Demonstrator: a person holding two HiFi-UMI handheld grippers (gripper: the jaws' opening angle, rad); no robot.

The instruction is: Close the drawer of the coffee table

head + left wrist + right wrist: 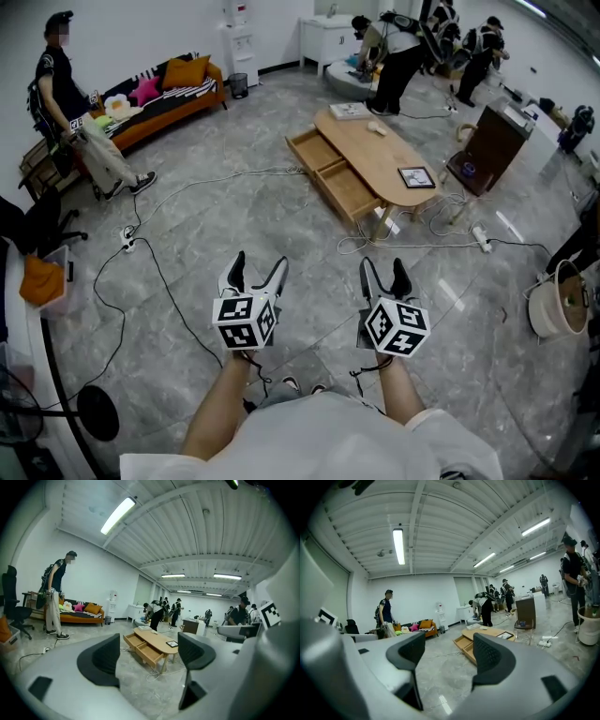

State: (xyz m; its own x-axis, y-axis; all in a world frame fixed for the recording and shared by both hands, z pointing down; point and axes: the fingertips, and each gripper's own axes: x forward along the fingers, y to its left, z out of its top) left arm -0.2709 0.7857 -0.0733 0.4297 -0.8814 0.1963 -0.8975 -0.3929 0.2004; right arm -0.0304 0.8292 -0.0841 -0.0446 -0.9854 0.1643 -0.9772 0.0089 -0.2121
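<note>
The oval wooden coffee table (375,150) stands on the grey floor some way ahead of me. Two drawers stick out from its left side, a far drawer (315,150) and a near drawer (347,189), both pulled out. My left gripper (258,274) and right gripper (386,274) hang side by side well short of the table, both open with nothing between their jaws. In the left gripper view the table (159,639) and its drawers (149,652) show between the black pads (105,656). The right gripper view has the table (487,632) just beyond its right pad (490,660).
Black cables (159,272) trail across the floor between me and the table. A framed picture (416,176) lies on the tabletop. An orange sofa (159,98) and a standing person (70,103) are at left. Several people (403,56), a brown cabinet (492,145) and a white bucket (561,302) are at right.
</note>
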